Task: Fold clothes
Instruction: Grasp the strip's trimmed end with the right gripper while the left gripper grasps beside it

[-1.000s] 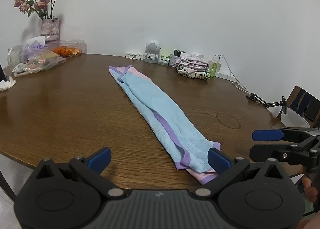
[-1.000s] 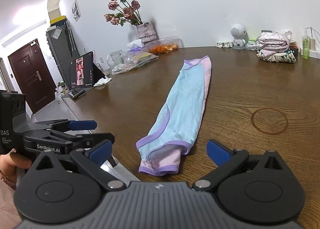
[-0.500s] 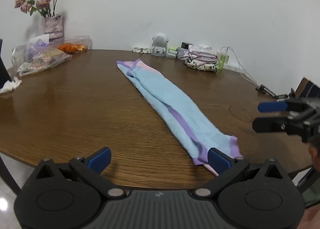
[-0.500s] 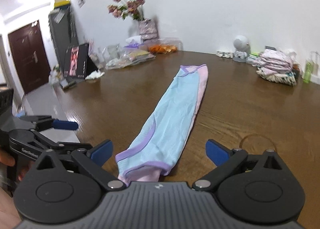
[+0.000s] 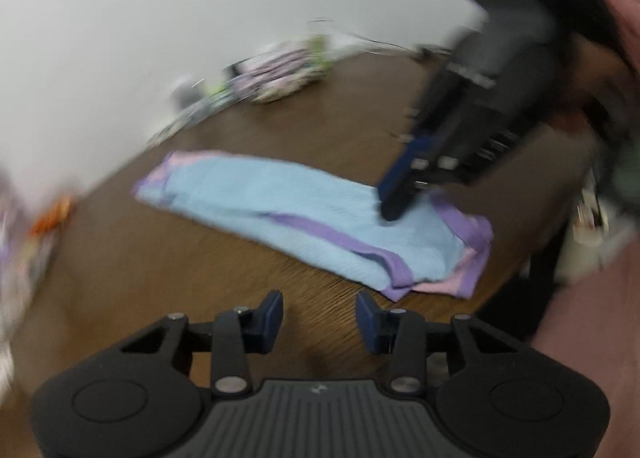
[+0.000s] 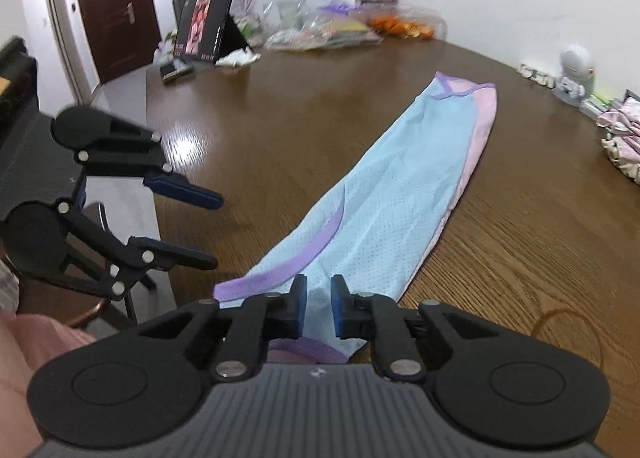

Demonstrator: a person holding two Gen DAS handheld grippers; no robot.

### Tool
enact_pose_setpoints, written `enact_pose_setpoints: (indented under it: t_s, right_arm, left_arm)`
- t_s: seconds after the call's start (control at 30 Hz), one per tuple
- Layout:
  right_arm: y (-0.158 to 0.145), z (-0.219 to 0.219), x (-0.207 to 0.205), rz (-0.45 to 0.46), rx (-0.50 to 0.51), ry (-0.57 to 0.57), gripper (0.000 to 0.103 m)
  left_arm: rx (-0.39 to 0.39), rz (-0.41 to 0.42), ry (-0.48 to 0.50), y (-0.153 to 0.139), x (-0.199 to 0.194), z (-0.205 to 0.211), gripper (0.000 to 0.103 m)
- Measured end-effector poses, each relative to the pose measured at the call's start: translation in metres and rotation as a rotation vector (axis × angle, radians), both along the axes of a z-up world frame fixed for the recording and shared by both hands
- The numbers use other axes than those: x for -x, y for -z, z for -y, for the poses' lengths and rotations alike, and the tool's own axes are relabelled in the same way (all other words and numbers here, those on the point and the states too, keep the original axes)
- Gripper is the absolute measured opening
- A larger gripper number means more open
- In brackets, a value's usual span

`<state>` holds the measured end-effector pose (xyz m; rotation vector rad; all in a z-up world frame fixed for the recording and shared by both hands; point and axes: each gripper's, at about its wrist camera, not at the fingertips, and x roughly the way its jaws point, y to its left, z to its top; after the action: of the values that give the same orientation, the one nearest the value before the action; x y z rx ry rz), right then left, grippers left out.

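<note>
Clothing first: a light-blue garment lies folded into one long narrow strip on the brown wooden bench, running from the near edge away toward the wall. Its knit looks finely perforated, a purple band curves across the near part, a pink layer shows along the right-hand side in the right wrist view, and purple trim edges both ends. The near end sits right at the bench's edge, with pink and purple layers peeking from under the blue. The right tool is over that near end with its blue pads drawn close together, a narrow gap between them and blue fabric visible in the gap; whether the pads actually pinch the cloth I cannot tell. In the blurred left wrist view its fingertip presses down onto the garment near the purple-trimmed end. The left tool hovers beside the strip over bare wood, jaws parted and holding nothing; the right wrist view shows it off the bench's near corner, apart from the cloth. Farther off on the bench lie a pile of folded clothes, a small white figurine, plastic bags and a propped dark tablet.
</note>
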<state>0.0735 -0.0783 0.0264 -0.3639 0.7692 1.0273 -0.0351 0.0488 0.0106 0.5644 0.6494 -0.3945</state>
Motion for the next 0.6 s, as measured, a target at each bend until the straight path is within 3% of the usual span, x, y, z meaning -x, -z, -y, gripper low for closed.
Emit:
enact_pose_setpoints:
  t_s: [0.33,0.6]
  right_arm:
    - [0.013,-0.001,-0.016,-0.093,0.021,-0.012,0.013]
    - [0.012,0.001,-0.022,-0.137,0.008,-0.008,0.013]
  left_arm:
    - [-0.372,0.051,0.459,0.015,0.010,0.038,0.040]
    - [-0.557,0.063,0.704,0.025,0.007,0.045,0.036]
